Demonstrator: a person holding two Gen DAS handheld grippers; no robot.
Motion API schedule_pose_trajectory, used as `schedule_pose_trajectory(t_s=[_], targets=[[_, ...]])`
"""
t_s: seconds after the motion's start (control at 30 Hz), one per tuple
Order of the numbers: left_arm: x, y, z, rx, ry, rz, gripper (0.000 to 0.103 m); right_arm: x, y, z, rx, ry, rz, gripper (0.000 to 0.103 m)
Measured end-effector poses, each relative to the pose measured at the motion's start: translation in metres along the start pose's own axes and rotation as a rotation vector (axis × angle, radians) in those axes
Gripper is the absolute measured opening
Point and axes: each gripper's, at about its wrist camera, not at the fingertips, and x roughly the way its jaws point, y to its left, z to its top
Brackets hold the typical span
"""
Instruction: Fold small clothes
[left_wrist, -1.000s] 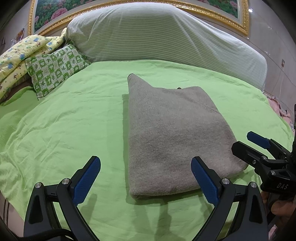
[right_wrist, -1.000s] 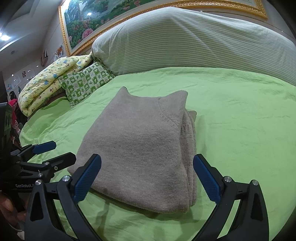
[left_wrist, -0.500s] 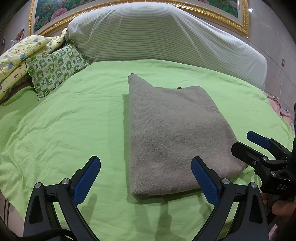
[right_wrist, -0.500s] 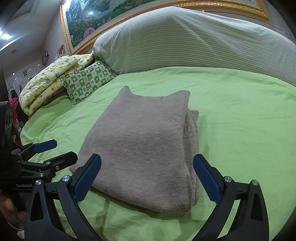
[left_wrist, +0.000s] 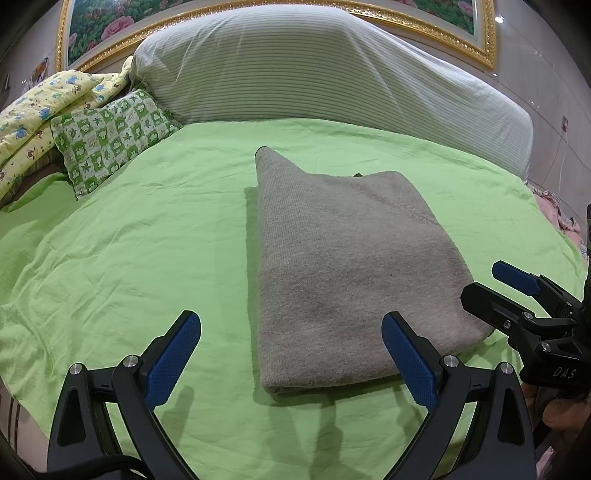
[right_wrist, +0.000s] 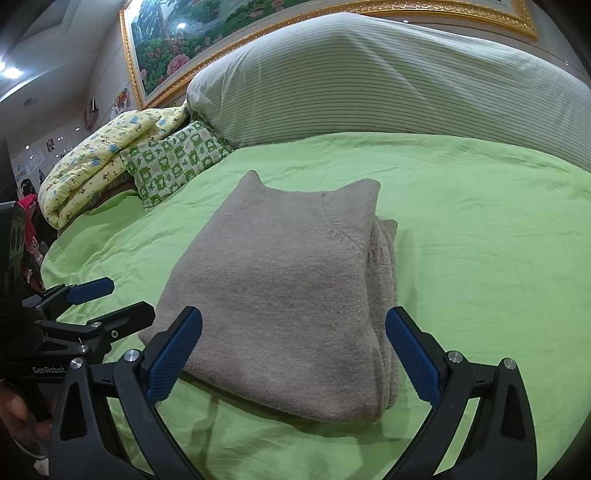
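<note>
A grey knitted garment (left_wrist: 351, 266) lies folded into a thick rectangle on the green bed sheet (left_wrist: 129, 240); it also shows in the right wrist view (right_wrist: 288, 295). My left gripper (left_wrist: 291, 354) is open and empty, held just short of the garment's near edge. My right gripper (right_wrist: 293, 350) is open and empty at the garment's near right corner, with the stacked layers showing on its right side. Each gripper shows in the other's view: the right one (left_wrist: 517, 295) at the right edge, the left one (right_wrist: 96, 302) at the left edge.
A large striped bolster (left_wrist: 314, 74) runs along the head of the bed. A green checked pillow (left_wrist: 110, 136) and a yellow patterned quilt (left_wrist: 33, 110) lie at the far left. A gold-framed flower painting (right_wrist: 166, 48) hangs behind.
The right wrist view has shifted slightly, so the garment sits a little farther right and closer. The left gripper has barely moved. Both stay open.
</note>
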Motion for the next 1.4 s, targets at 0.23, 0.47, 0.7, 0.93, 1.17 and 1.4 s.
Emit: schedule_pose_trajectory(t_s=[0.23, 0.47, 0.7, 0.93, 1.17, 1.4], targets=[[0.0000, -0.0010, -0.0016, -0.011, 0.007, 0.002, 0.099, -0.0001, 0.0010, -0.0003, 0.000, -0.001, -0.001, 0.100], [-0.0011, 0.0001, -0.0019, -0.018, 0.003, 0.000, 0.099, -0.0004, 0.0016, -0.0004, -0.001, -0.002, -0.002, 0.100], [-0.0018, -0.0002, -0.0019, -0.022, 0.002, 0.003, 0.099, -0.0013, 0.0034, -0.0022, 0.001, -0.001, -0.004, 0.100], [-0.0018, -0.0016, -0.0016, -0.024, 0.001, 0.003, 0.099, -0.0018, 0.0043, -0.0029, -0.001, -0.002, -0.002, 0.100], [-0.0013, -0.0017, -0.0011, -0.024, 0.000, 0.004, 0.099, -0.0037, 0.0068, -0.0048, -0.002, 0.000, -0.001, 0.100], [-0.0014, -0.0028, -0.0010, -0.025, -0.001, 0.005, 0.099, -0.0035, 0.0060, -0.0043, -0.002, -0.002, 0.000, 0.100]])
